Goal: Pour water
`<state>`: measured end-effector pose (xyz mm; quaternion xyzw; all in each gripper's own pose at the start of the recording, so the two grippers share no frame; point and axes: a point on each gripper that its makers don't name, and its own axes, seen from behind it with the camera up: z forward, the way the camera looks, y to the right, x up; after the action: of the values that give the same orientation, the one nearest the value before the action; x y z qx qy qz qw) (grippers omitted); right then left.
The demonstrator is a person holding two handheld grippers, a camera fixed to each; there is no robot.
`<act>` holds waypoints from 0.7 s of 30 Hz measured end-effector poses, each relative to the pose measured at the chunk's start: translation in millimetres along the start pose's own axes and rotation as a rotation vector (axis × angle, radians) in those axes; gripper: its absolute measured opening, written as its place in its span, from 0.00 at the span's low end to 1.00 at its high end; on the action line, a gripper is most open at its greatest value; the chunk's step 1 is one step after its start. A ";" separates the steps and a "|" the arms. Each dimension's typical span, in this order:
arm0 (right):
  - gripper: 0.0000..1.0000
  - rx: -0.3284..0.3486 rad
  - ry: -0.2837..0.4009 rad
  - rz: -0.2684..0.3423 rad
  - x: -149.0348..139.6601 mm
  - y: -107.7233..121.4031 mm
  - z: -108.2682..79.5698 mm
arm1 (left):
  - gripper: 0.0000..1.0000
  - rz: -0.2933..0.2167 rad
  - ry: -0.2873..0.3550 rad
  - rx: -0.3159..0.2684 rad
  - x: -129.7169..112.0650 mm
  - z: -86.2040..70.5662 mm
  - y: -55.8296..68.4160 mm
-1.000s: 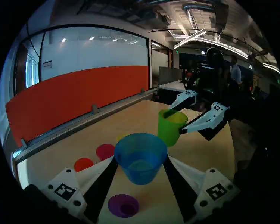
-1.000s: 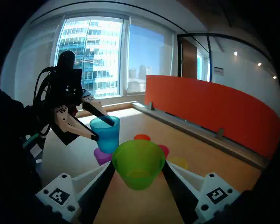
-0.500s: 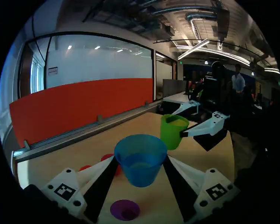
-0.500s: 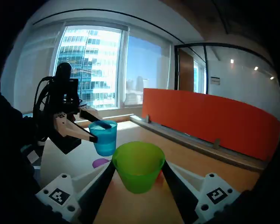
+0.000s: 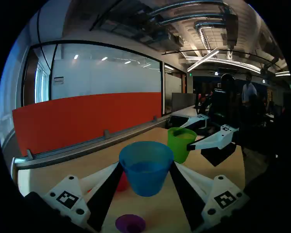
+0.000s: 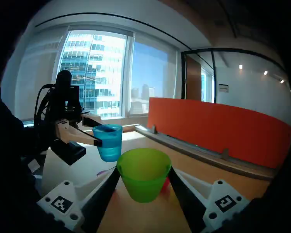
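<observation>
As both cups stand upright, the left claw point(image 5: 146, 166) clamps the blue cup point(image 5: 146, 173); the right claw point(image 6: 144, 171) clamps the green cup point(image 6: 144, 180); from the left claw, the green cup lies ahead-right, near, not touching.

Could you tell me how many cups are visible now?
4: blue cup in the left tool, green cup in the right tool, purple cup on the table, red cup half-hidden behind the left tool. More may be hidden.
</observation>
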<state>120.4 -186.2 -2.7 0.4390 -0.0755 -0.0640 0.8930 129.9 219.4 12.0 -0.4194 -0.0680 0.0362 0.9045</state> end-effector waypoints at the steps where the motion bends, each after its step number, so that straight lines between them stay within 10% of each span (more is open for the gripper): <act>1: 0.92 0.000 0.001 -0.001 0.0 0.2 0.0 | 0.85 -0.002 0.007 0.001 1.4 0.0 -0.4; 21: 0.92 0.006 0.003 -0.026 4.1 -2.1 2.1 | 0.85 -0.017 0.077 0.009 13.5 -4.4 -3.6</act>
<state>123.9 -189.9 -2.8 0.4427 -0.0685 -0.0746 0.8909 143.9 215.4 13.2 -0.4157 -0.0364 0.0127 0.9087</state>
